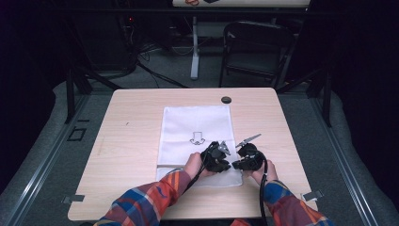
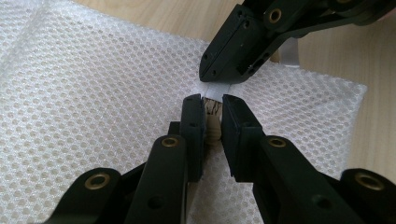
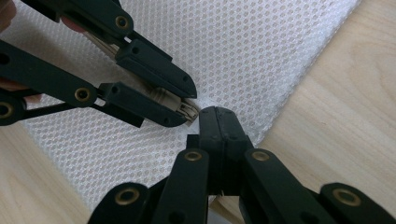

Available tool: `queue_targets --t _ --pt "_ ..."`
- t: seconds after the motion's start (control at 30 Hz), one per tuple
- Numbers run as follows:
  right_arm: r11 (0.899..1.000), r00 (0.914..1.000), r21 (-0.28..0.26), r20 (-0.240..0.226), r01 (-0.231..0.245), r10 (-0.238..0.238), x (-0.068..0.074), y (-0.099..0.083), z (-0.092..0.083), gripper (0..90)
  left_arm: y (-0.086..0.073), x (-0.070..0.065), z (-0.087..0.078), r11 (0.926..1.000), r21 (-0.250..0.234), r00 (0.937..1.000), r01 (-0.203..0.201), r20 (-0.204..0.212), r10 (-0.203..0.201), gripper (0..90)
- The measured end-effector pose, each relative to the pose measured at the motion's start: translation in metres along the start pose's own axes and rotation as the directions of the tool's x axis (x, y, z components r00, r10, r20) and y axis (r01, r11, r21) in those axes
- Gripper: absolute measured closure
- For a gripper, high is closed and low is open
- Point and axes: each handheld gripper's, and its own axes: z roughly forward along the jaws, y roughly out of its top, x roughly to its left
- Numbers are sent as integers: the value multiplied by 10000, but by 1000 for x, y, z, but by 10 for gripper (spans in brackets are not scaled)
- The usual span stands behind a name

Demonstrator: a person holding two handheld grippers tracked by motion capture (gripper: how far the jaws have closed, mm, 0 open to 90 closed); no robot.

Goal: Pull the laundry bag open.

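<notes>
One white mesh bag (image 1: 196, 127) lies on one tabletop (image 1: 131, 141). One small black disc (image 1: 226, 100) sits at the far edge. Two claws: left claw (image 1: 221, 157), right claw (image 1: 239, 160).

The high view sits above the person's side and looks forward and down over the whole tabletop (image 1: 131, 141), with floor and a chair (image 1: 254, 47) beyond it. Both gripper views ride super close, looking along their own black jaws at the white mesh bag (image 2: 93, 93). They share the same patch of mesh, each catching the other gripper's jaws facing it.
</notes>
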Motion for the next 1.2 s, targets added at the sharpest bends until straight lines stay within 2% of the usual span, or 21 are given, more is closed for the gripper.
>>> queue_targets --t 0.07,0.13,0.23,0.43,0.57,0.6,0.73,0.77,0.93,0.97,1.03,1.07,1.2 --pt "9999 10000 -111 -28 -39 38 1 0 1 900 0 0 0 10000 0 10000 -33 -14 33 812" --pt "9999 9998 40 92 168 -169 0 0 0 900 0 1 0 10000 14 10000 35 46 -35 817" --pt "9998 9997 76 140 209 -210 1 0 0 900 -1 1 0 9999 -92 10000 81 51 -80 820" --pt "9998 9997 58 139 197 -198 1 0 0 900 2 -2 -3 9995 42 9994 -308 -140 308 823" --pt "9999 9997 33 152 167 -168 1 0 0 900 2 -2 -4 9996 4 9995 -273 -171 273 823" --pt "9999 9998 -113 167 65 -63 2 -1 1 900 1 -2 -5 9997 66 9996 -256 -155 257 823" --pt "9999 9997 36 148 169 -170 1 0 0 900 0 -2 -6 9996 -7 9996 -266 -106 266 823" --pt "9999 9999 -138 139 33 -31 2 -1 1 900 0 -2 -6 9995 69 9995 -307 -99 307 824" --pt "9999 9999 2 86 112 -112 2 0 0 900 -1 -2 -8 9993 58 9992 -374 -103 375 823" --pt "9999 9999 -165 118 -4 6 3 -1 1 900 -1 -1 -9 9994 44 9993 -349 -96 349 823" --pt "9999 9999 -166 114 -11 13 3 -1 1 900 -4 3 -11 9998 40 9998 -170 -58 170 823" --pt "9999 9998 52 127 137 -138 1 0 0 900 -7 6 -13 10000 3 10000 -82 0 82 823" --pt "9998 9998 193 180 85 -88 1 1 -1 900 -14 7 -19 10000 43 10000 -45 -4 45 822"
